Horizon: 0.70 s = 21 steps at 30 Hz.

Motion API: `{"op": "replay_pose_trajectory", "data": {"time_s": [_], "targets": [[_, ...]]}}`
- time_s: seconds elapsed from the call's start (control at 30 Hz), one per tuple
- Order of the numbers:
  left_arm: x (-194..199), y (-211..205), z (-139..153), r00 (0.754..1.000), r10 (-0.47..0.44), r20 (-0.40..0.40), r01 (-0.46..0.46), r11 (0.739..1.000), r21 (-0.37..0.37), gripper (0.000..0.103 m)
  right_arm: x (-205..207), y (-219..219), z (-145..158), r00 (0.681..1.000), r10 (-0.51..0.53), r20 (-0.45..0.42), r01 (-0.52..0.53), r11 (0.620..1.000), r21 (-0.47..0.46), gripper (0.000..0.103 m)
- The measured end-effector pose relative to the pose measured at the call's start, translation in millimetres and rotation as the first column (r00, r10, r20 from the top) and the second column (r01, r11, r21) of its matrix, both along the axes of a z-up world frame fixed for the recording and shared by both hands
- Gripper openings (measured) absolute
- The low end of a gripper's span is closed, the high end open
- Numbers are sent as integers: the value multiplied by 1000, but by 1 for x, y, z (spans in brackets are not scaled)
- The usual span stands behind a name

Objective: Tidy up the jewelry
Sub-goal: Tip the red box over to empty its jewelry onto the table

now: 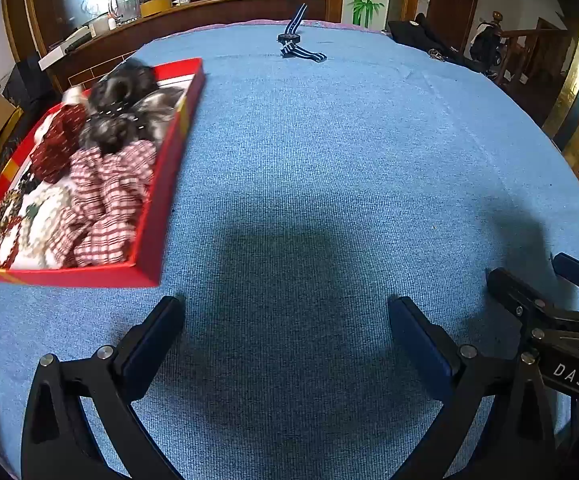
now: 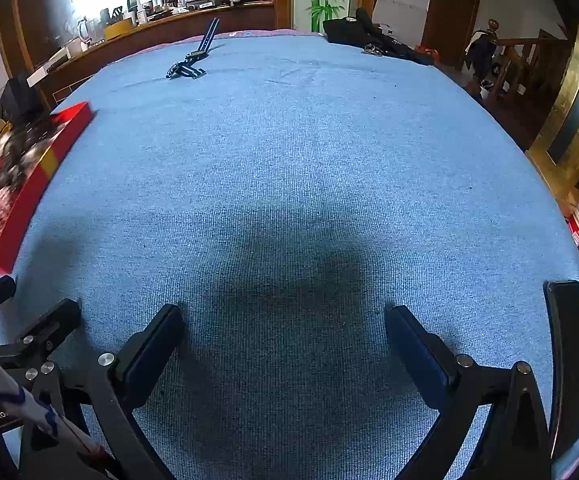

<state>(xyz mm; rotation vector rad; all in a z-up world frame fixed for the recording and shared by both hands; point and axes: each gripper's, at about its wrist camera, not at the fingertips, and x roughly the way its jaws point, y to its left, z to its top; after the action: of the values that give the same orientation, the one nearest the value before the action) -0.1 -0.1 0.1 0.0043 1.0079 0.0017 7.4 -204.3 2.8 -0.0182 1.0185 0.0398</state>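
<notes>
Far left, we've got the red box (image 1: 169, 184) sitting on the blue cloth (image 1: 329, 160), already packed with fabric hair ties, checked red-and-white ones (image 1: 109, 200) near us, dark furry ones (image 1: 125, 96) at the far end, and what looks like beaded pieces (image 1: 7, 208) along its left wall, though those are too blurred to name. That box reads as the collecting spot, so it makes sense that it's parked off to the side, leaving the middle free.

Moving right, our left gripper (image 1: 285, 320) hangs over bare cloth, tilted down, fingers spread wide with nothing between them. We'd say it's ready to pick, not carrying.

Far centre, there's the striped strap (image 1: 295, 42), a watch by the look of it, lying alone near the far edge, well apart from the box. That's likely our next item.

Right again, our right gripper (image 2: 283, 322) sits just beside the left one, also pointed down, fingers wide apart and empty. In the far right corner lies a dark bag (image 2: 369, 36), with something metal (image 2: 371, 50) at its edge.
</notes>
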Motion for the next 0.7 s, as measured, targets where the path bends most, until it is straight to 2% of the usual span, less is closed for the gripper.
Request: {"op": "replay_pose_trajectory", "data": {"time_s": [0.7], "targets": [[0,0,0,1000,0,-3,0,1000,-3,103,-2,0,0,1000,0,1,0,1000,2,103]]}}
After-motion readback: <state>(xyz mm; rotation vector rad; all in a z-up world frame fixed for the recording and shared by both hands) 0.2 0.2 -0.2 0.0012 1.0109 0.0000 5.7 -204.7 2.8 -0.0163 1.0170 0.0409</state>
